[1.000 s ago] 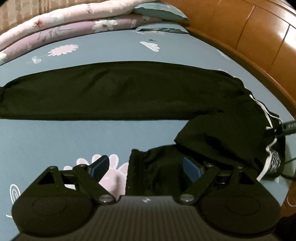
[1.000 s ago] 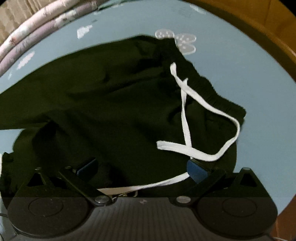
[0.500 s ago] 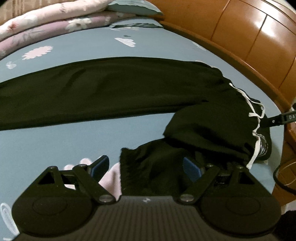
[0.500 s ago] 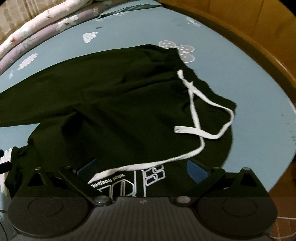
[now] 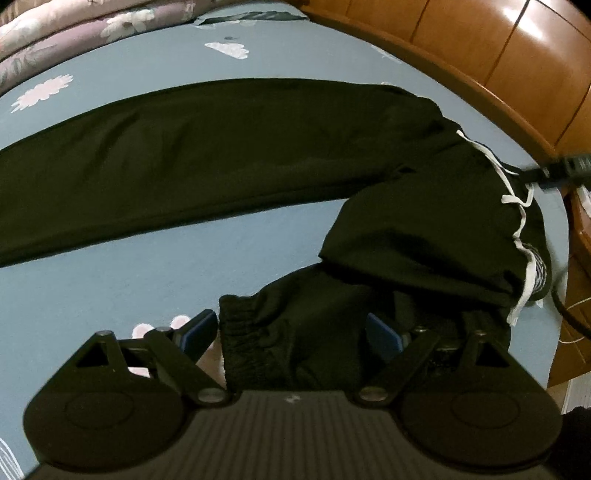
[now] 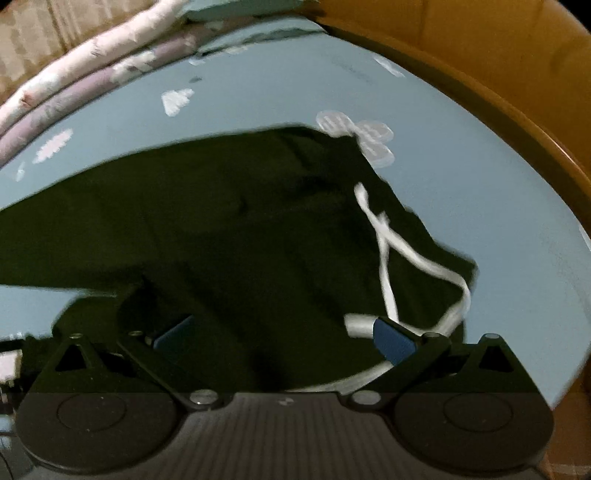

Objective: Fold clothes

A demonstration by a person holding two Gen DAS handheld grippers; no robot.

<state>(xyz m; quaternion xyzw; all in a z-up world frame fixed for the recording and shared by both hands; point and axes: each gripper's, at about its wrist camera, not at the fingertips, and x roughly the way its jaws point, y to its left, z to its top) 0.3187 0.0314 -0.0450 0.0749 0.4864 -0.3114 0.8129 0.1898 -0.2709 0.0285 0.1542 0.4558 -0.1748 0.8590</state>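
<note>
We find no containers in view. The black trousers [image 5: 229, 147] lie on the bed [image 5: 110, 269]: one leg stretches flat across it, the other is doubled back toward the near edge, its gathered cuff [image 5: 255, 332] between the fingers of our left gripper [image 5: 291, 332], whose jaws stand wide around the cloth. Our right gripper [image 6: 284, 339] also stands wide over the waist end, the white drawstring [image 6: 388, 258] looped just beside its right finger. Folded quilts [image 5: 74, 26] line the far edge; a wooden headboard [image 5: 498, 48] runs along the right edge. Against half a second ago, the printed lettering has gone from the right view.
</note>
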